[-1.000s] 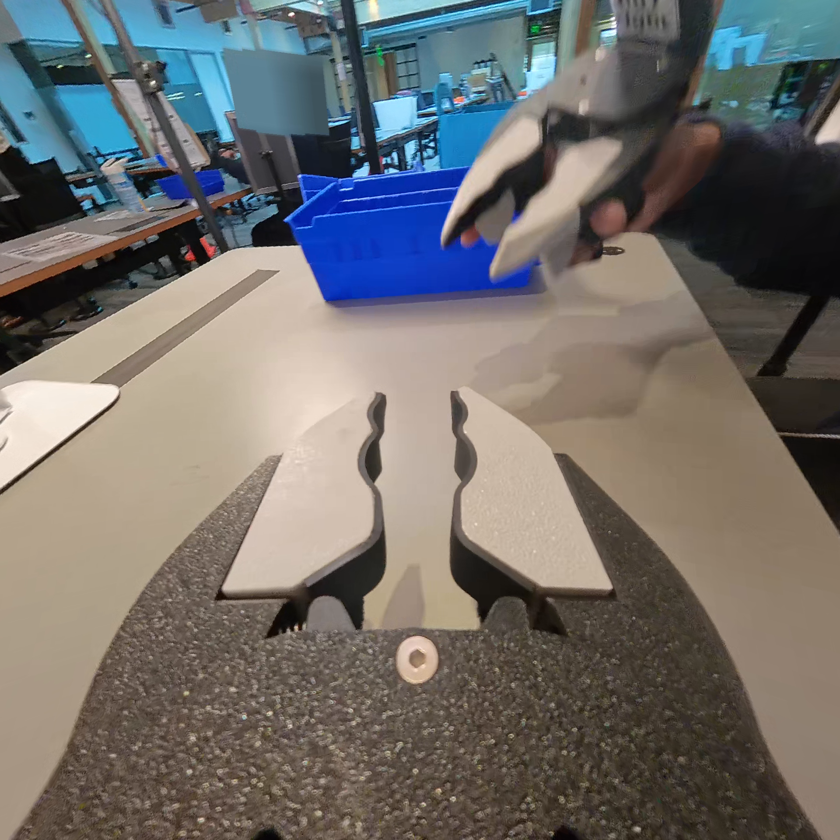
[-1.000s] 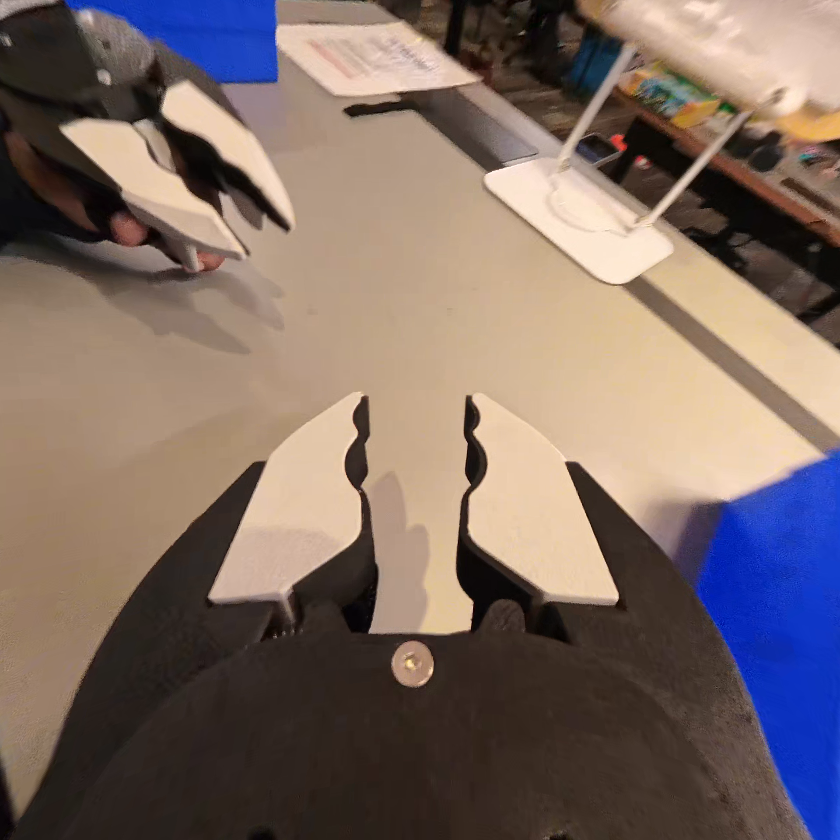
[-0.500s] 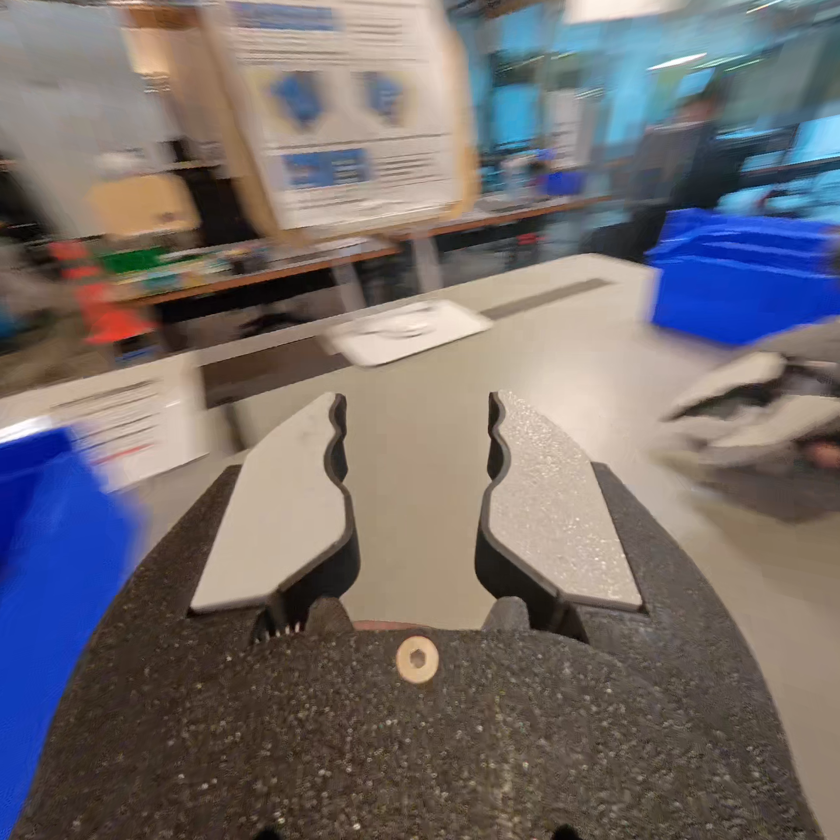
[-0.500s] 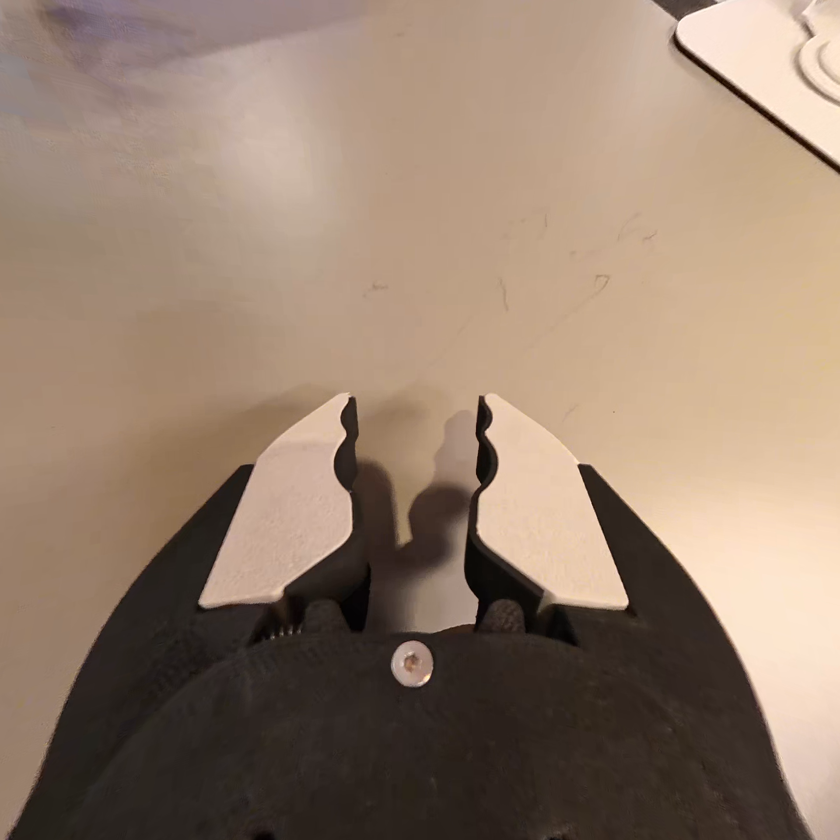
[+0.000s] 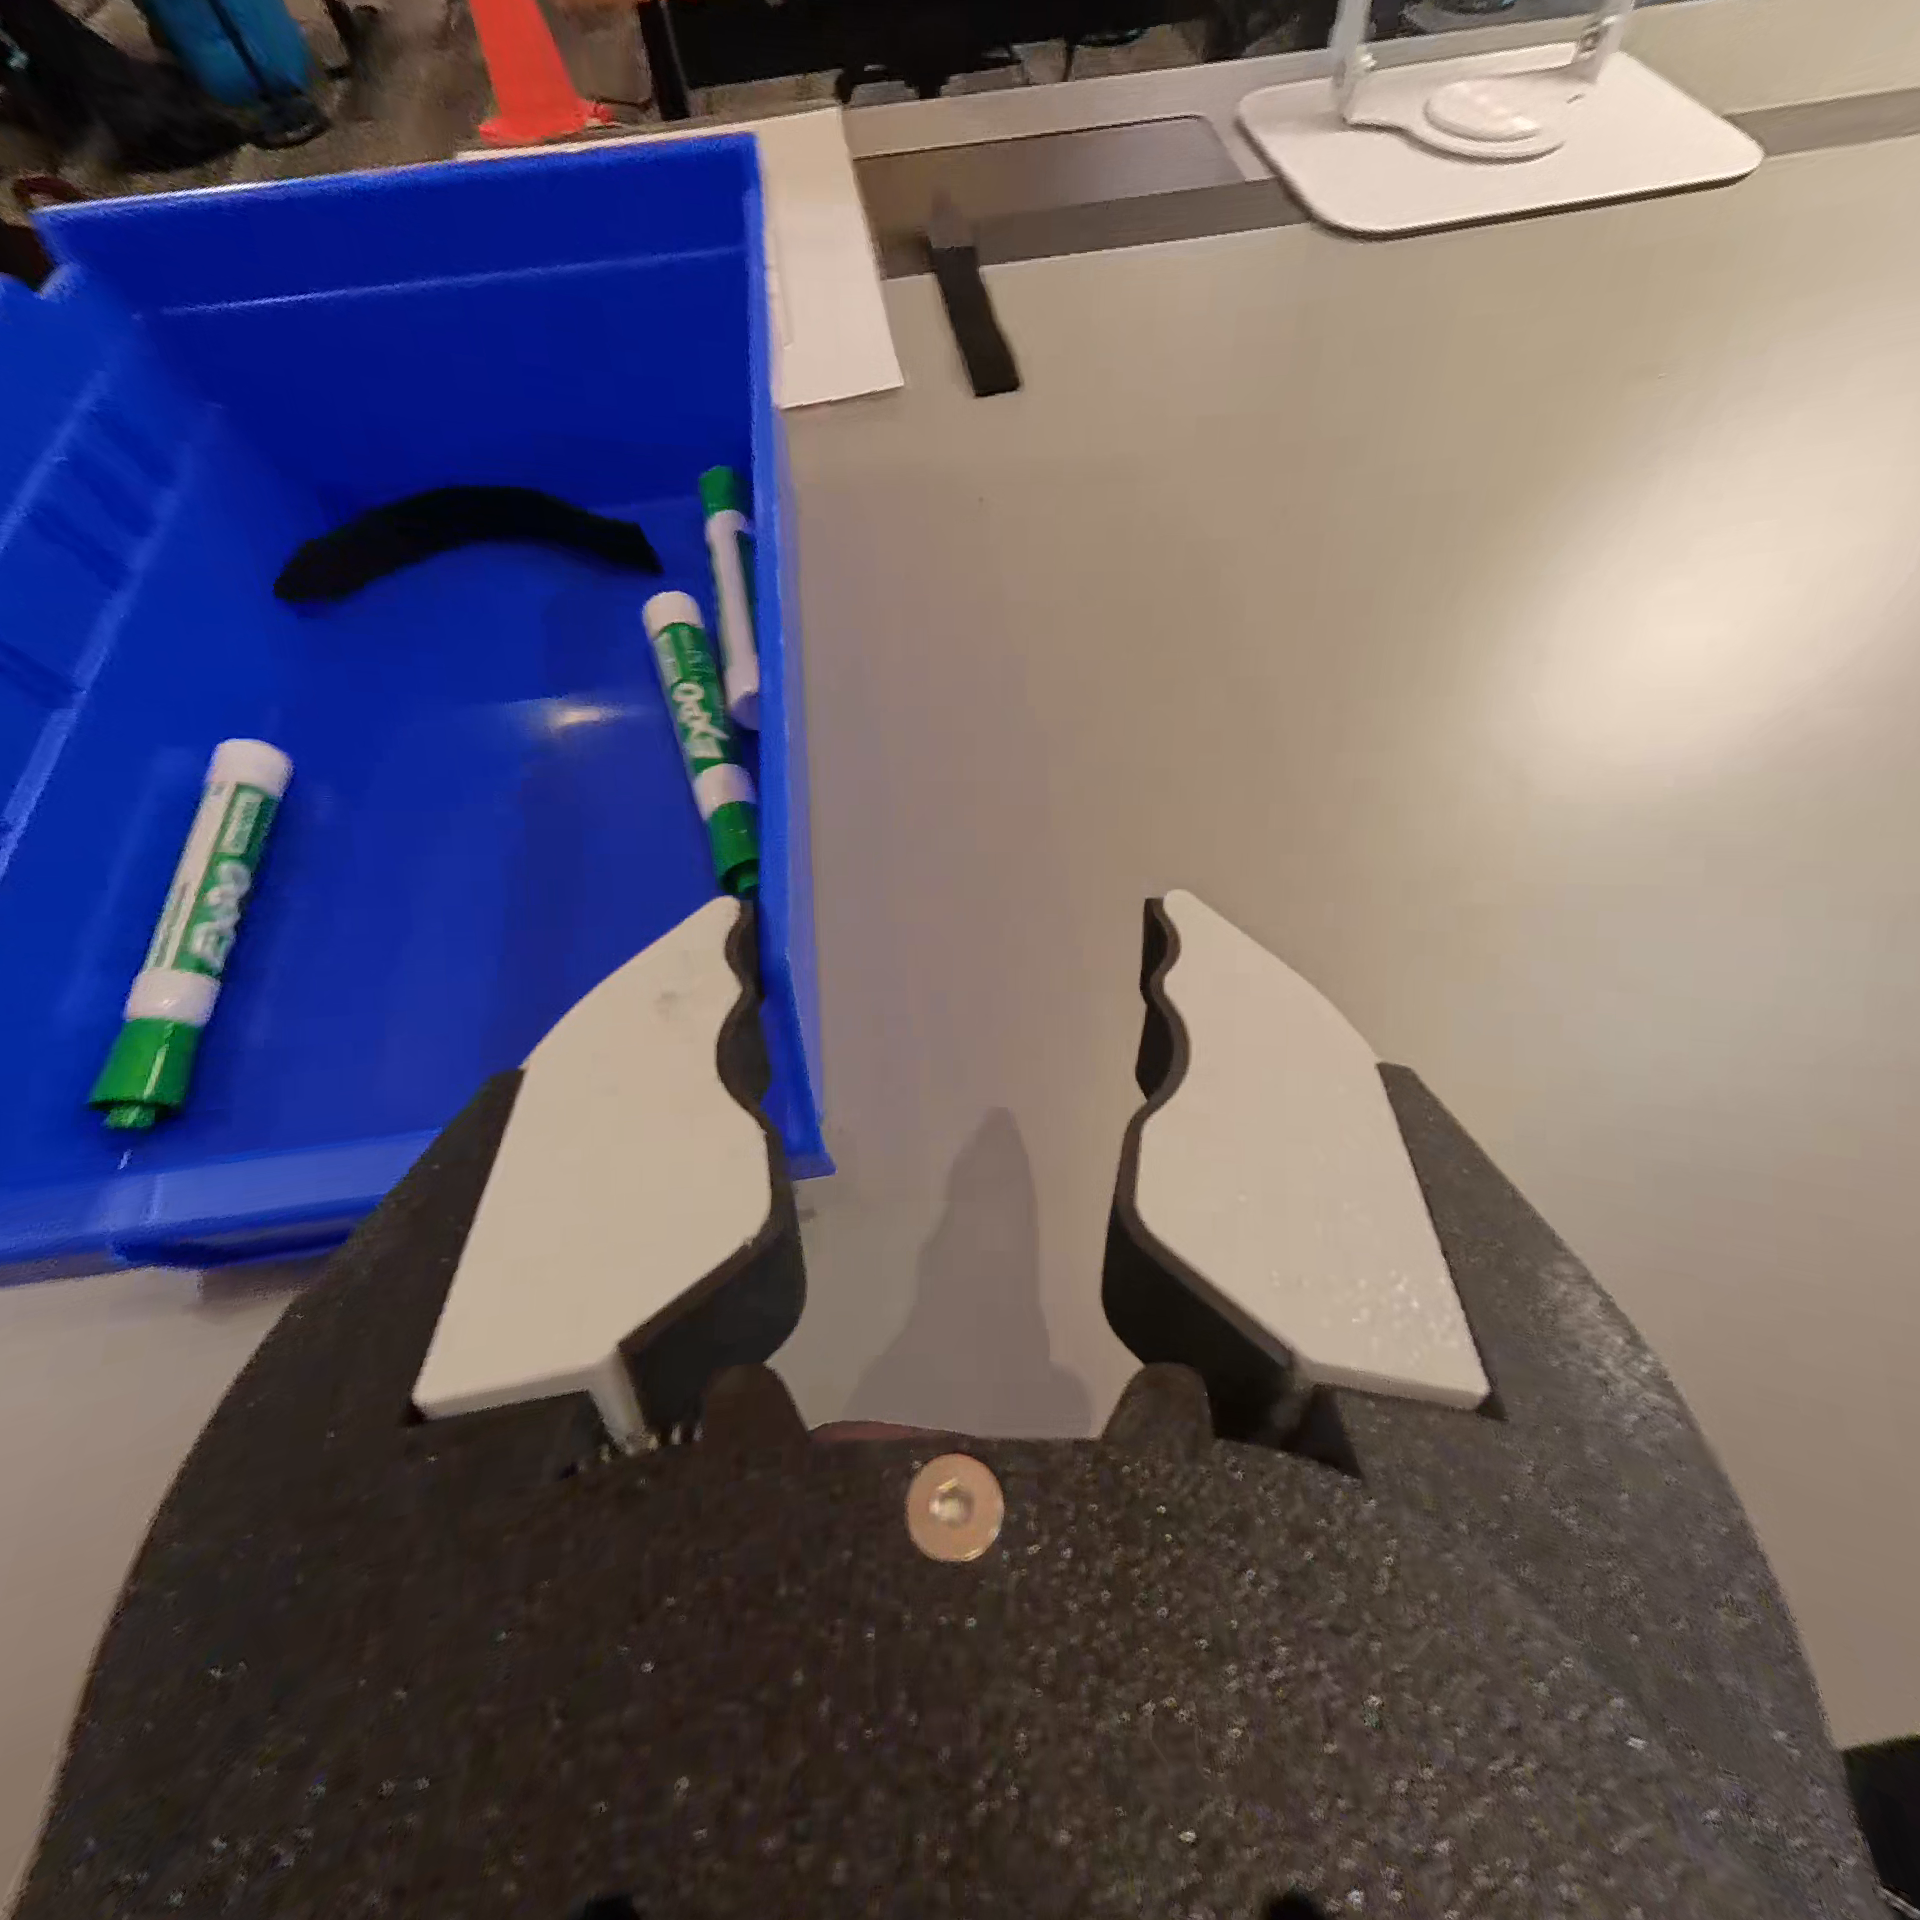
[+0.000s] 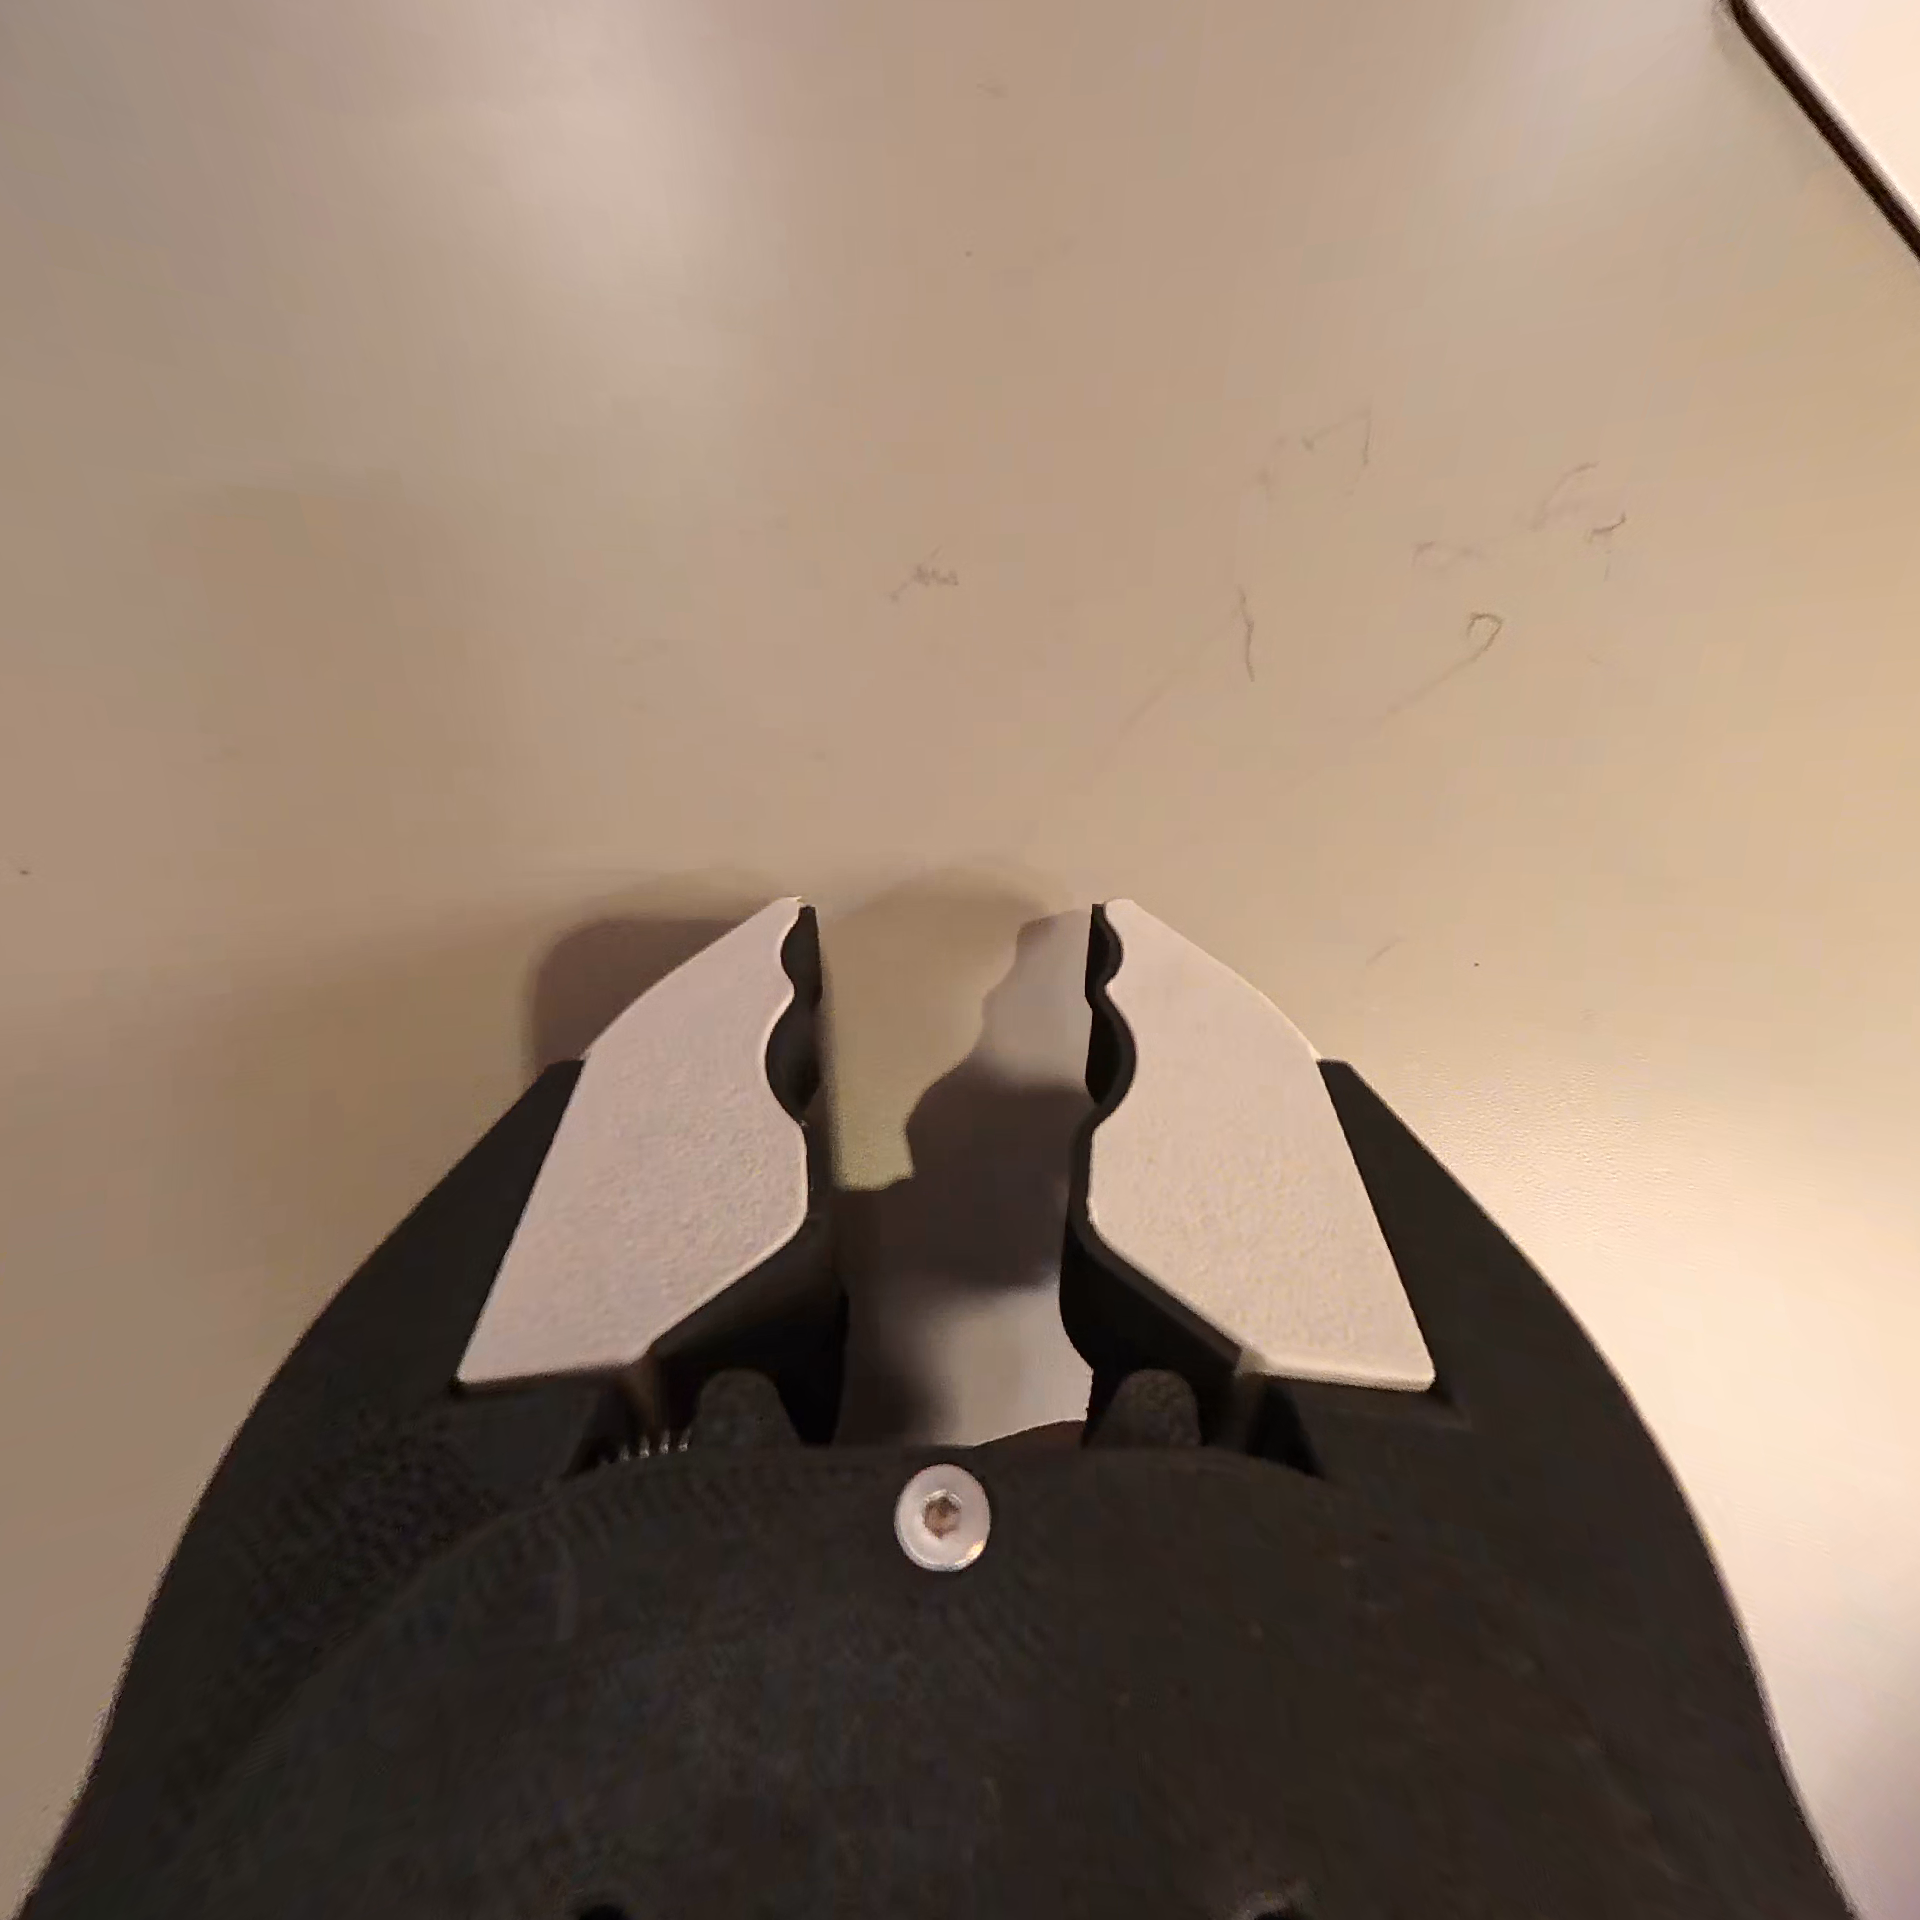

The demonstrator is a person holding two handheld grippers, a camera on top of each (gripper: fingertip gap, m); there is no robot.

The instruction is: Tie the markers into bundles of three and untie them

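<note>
In the left wrist view a blue bin (image 5: pixel 436 312) stands on the grey table (image 5: pixel 1351 675) at the left. Inside it lie three green-capped markers: one at the left (image 5: pixel 197 914), one by the right wall (image 5: pixel 701 738), one behind it against the wall (image 5: pixel 727 592). A black strap (image 5: pixel 457 535) lies curved on the bin floor. My left gripper (image 5: pixel 945 914) is open and empty, above the bin's right wall and the table. My right gripper (image 6: pixel 951 920) is open and empty, close over bare table (image 6: pixel 935 416).
A second black strap (image 5: pixel 971 312) lies on the table beyond the bin, next to a white sheet (image 5: pixel 831 270). A white lamp base (image 5: pixel 1496 145) stands at the far right; its edge shows in the right wrist view (image 6: pixel 1860 114). An orange cone (image 5: pixel 530 73) stands on the floor. One gripper's finger ends stand about 40 cm off the other's. The black strap (image 5: pixel 457 535) is about 30 cm from my left fingertips.
My left gripper swung left and tilted down over the bin with the markers, and its jaws opened wider. My right gripper dropped close to the table, and its jaws widened slightly. Both stayed empty.
</note>
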